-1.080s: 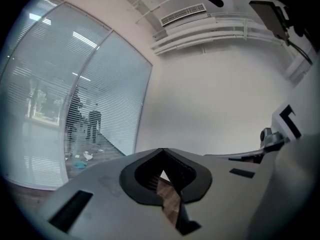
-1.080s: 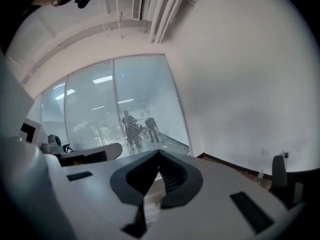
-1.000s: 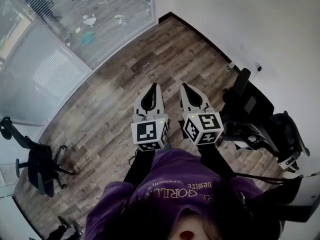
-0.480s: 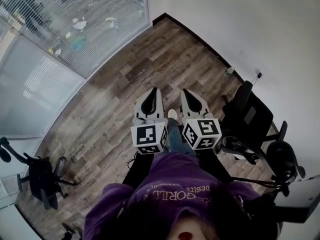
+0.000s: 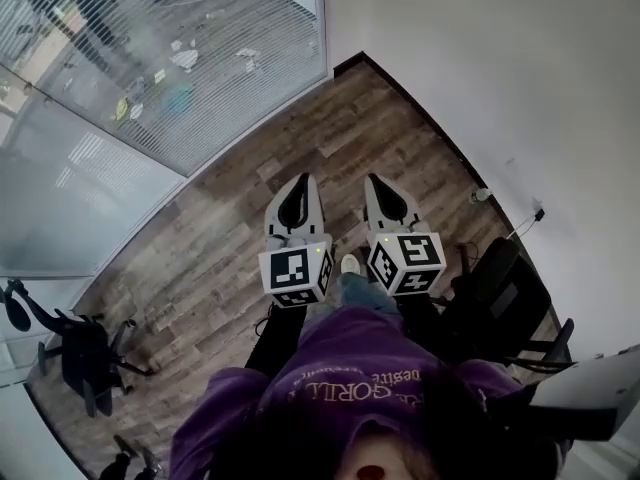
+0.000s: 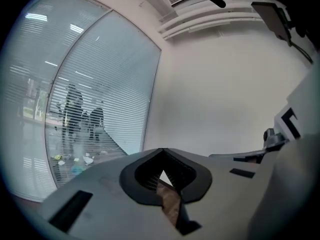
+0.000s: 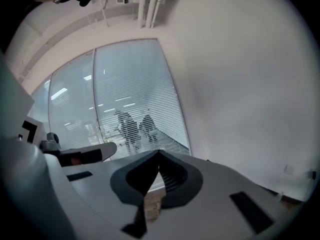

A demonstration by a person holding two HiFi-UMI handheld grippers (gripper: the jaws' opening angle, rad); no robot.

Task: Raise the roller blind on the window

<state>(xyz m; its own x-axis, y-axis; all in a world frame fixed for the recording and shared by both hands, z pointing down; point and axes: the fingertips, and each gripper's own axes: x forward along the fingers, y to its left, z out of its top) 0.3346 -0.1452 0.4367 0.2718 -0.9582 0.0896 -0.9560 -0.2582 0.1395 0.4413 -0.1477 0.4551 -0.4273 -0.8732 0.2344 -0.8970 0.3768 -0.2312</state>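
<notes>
With left gripper [image 5: 300, 179] and right gripper [image 5: 378, 179] both pinched shut and empty, head for the lowered blind [image 5: 215, 78] along the floor's [image 5: 200, 248] far-left edge. Locate its pull cord first; none visible yet.

Window blind [image 5: 200, 78] ahead at left, wall [image 5: 500, 58] at right, office chair [image 5: 505, 293] near it, second chair [image 5: 80, 353] far left.

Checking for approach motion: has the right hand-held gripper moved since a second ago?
Yes. The right hand-held gripper has advanced toward the window: the black office chair, earlier level with its tip, now sits back beside its marker cube.
</notes>
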